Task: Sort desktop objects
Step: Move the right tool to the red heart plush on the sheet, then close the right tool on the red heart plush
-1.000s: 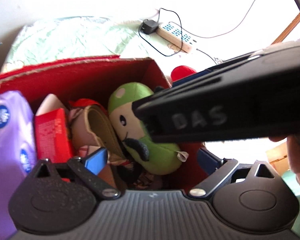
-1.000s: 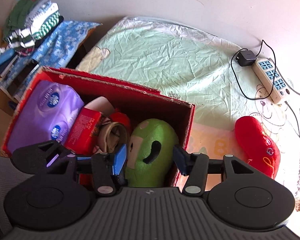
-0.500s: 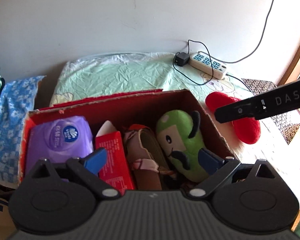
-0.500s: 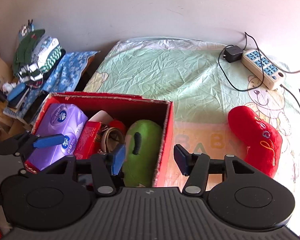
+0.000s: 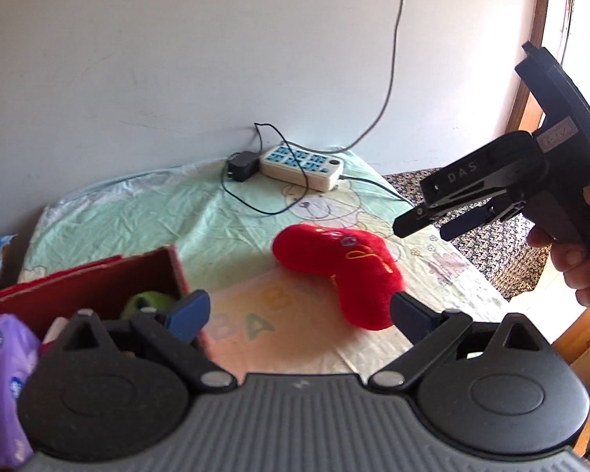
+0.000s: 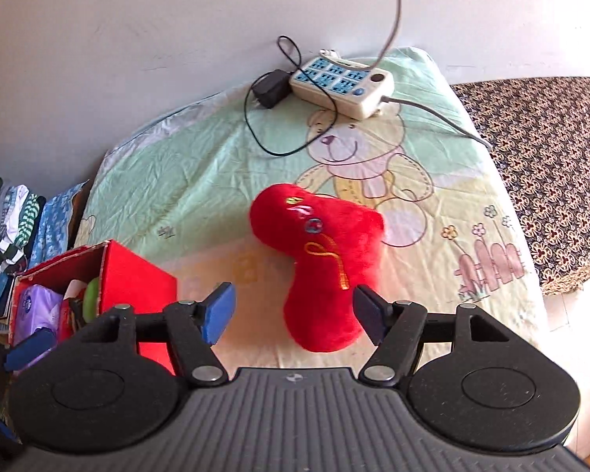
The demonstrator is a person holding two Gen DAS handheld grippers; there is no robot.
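Observation:
A red plush toy (image 6: 322, 259) lies on the bear-print sheet (image 6: 200, 165), right of the red cardboard box (image 6: 137, 275). My right gripper (image 6: 293, 314) is open and hangs just above the toy, its lower end showing between the fingers without touching them. My left gripper (image 5: 299, 314) is open and empty, near the box corner (image 5: 98, 287), with the red plush toy (image 5: 342, 271) ahead of it. The right gripper (image 5: 424, 228), held by a hand (image 5: 586, 267), shows at the right. In the box lie a green plush (image 5: 145, 303) and a purple tissue pack (image 5: 0, 373).
A white power strip (image 6: 342, 86) with a black charger (image 6: 269, 88) and cords lies at the sheet's far edge by the wall. A patterned cloth (image 6: 550, 157) lies to the right, folded clothes (image 6: 4, 216) to the far left.
Both views have swung right, from the box's inside to the red plush toy. The right gripper has moved off the box to above the toy. Both stayed open.

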